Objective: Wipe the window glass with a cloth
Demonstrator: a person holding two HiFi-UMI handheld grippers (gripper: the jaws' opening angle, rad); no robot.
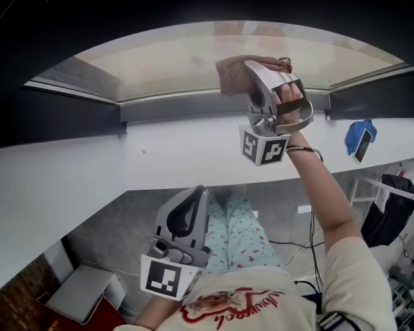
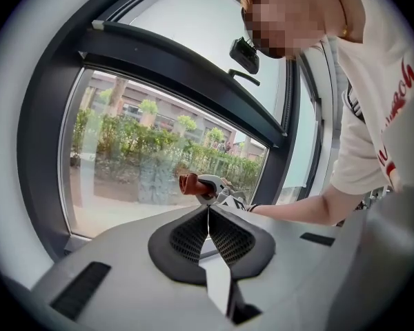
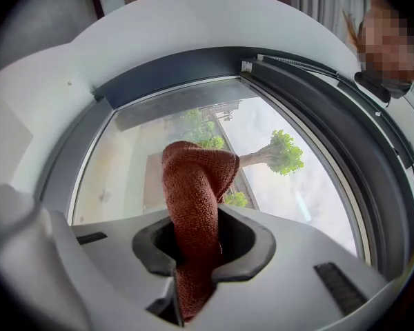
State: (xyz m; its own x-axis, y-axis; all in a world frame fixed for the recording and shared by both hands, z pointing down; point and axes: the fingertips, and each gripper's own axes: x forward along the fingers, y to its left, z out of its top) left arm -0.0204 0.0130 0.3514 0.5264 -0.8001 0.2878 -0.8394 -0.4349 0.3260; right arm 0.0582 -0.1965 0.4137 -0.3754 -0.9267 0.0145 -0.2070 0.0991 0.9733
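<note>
Rust-red knitted cloth [image 3: 193, 192], clamped in the right gripper [image 3: 193, 254], stretches lengthwise toward twelve o'clock, folded tip at the window glass [image 3: 117, 164]; the left gripper [image 2: 208, 229], jaws pressed together empty, sits at seven o'clock.

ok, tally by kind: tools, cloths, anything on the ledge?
Tools: 2, left tool shut and empty, right tool shut on the cloth
Cloths: 1, brown
Blue item on the ledge: 1, kind unclear
Total: 4
</note>
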